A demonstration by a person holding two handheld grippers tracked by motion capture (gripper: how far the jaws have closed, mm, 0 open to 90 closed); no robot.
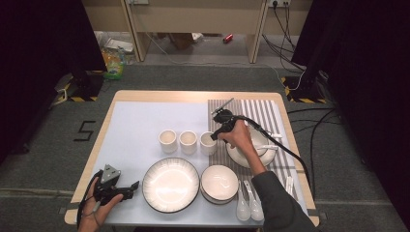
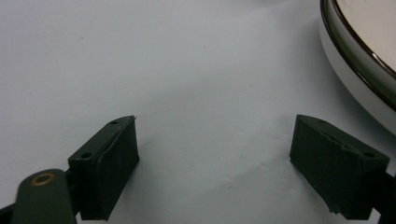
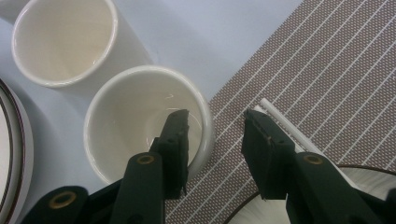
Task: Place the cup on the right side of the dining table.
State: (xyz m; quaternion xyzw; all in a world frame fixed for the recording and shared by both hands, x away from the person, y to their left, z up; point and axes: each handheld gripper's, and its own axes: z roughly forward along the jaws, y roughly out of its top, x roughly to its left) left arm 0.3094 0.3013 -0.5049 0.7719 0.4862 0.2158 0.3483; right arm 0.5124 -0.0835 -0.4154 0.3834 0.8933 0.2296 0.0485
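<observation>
A: Straddling the wall of the small cream ceramic cup (image 3: pixel 140 121), the right hand-held gripper (image 3: pixel 212 140) has one jaw inside the cup and the other outside over the brown striped woven placemat (image 3: pixel 327 70). The jaws stand apart and the pads are not pressing yet.

B: How does the cup look, and where is it?

A: Glossy, round, straight-walled and empty. It stands upright at the placemat's edge, last in a row of three like cups (image 1: pixel 187 141) on the pale bench (image 1: pixel 135 121).

B: And the other dishes?

A: The large white dark-rimmed plate (image 1: pixel 170 184) is empty; so is the stack of white bowls (image 1: pixel 219 183). Two white ceramic spoons (image 1: pixel 248 203) lie beside them.

B: The left hand-held gripper (image 2: pixel 215 149)?

A: Open, hovering over bare bench just beside the plate.
</observation>
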